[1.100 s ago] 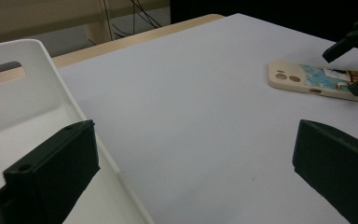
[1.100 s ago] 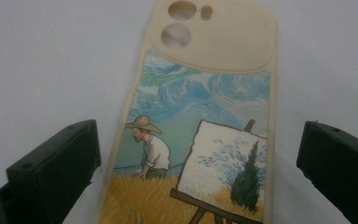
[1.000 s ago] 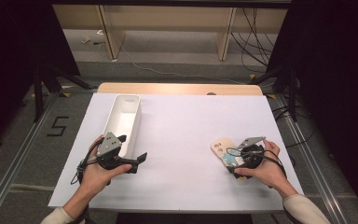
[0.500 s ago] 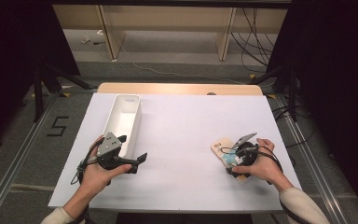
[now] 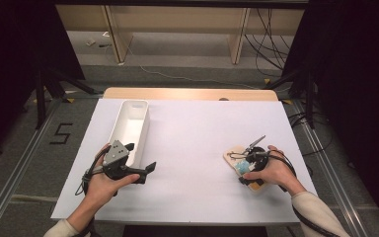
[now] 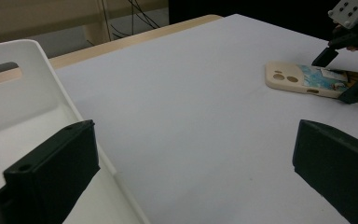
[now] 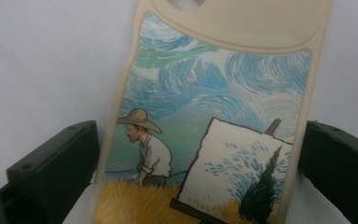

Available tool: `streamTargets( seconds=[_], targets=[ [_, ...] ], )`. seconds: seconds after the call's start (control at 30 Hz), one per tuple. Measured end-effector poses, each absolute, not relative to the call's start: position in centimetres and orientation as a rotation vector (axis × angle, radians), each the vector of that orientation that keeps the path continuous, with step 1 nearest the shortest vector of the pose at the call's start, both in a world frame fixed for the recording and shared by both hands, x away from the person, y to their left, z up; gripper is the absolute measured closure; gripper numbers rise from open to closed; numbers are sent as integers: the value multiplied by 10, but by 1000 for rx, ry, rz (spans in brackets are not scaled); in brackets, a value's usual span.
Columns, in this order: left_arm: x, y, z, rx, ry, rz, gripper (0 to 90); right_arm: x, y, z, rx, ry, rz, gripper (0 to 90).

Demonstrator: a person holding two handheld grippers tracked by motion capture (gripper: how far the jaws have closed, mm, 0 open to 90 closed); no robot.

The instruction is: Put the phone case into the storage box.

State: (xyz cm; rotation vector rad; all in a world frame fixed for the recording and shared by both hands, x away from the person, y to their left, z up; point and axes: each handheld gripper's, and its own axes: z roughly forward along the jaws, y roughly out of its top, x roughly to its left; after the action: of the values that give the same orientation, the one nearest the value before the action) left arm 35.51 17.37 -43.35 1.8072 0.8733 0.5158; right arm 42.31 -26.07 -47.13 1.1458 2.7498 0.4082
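One phone case [image 7: 214, 116] lies flat, camera end pointing away between the right hand-held gripper's [image 7: 200, 186] jaws.

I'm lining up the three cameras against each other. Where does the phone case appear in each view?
High view: phone case right of centre, under the right gripper.
Left gripper view: upper right, flat on the white table cover.
Right gripper view: centre, painted back up, between the black jaws.
Shared landmark: the white table cover.

Beige phone case [image 5: 240, 163] w/ painted art, flat on white table, right side
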Motion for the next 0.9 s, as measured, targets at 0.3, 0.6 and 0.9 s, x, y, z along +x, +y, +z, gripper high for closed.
streamTargets(
  seconds=[0.3, 0.6, 0.9],
  targets=[
    [355, 174, -433, 1808, 870, 516, 0, 425, -257, -471, 1175, 2747, 365, 13],
    [355, 174, -434, 1809, 870, 515, 0, 423, -256, -468, 1223, 2727, 352, 61],
    [355, 174, -434, 1810, 870, 516, 0, 422, -255, -467, 1238, 2722, 346, 91]
  ],
)
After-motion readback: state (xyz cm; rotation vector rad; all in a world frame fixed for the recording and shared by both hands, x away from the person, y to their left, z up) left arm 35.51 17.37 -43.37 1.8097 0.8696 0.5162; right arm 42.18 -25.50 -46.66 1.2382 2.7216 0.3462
